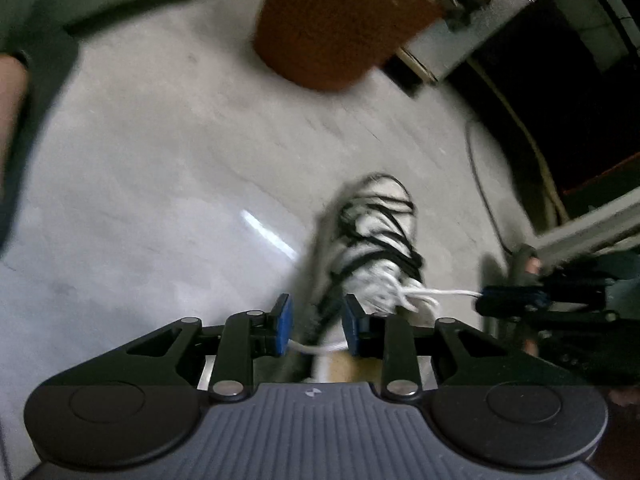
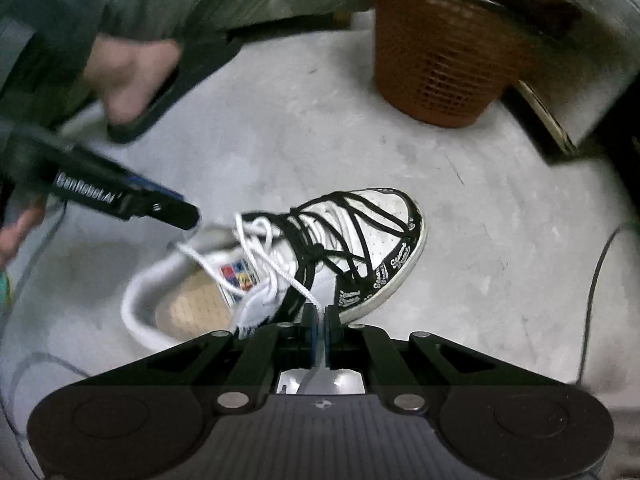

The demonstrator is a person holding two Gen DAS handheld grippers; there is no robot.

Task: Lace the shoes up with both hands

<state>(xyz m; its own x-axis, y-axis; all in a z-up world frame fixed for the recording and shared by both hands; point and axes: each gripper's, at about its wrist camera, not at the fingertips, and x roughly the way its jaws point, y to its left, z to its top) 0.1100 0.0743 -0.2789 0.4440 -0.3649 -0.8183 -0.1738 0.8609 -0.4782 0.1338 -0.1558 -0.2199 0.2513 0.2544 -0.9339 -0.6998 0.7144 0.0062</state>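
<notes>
A white sneaker (image 2: 372, 240) with black trim and black cord over it lies on the grey floor; it also shows in the left wrist view (image 1: 376, 248). Its white lace (image 2: 276, 268) is tangled near the tongue. My right gripper (image 2: 319, 312) is shut on one white lace end just beside the shoe; it shows at the right of the left wrist view (image 1: 484, 300) with the lace (image 1: 448, 293) pulled taut. My left gripper (image 1: 316, 326) is open above the shoe's heel, with the other lace end (image 1: 320, 347) lying across between its pads. It also shows in the right wrist view (image 2: 188, 216).
A brown mesh basket (image 2: 440, 56) stands on the floor beyond the shoe, also in the left wrist view (image 1: 340, 20). A thin cable (image 2: 596, 288) runs along the floor at right. A dark opening and metal frame (image 1: 560, 80) lie at the far right.
</notes>
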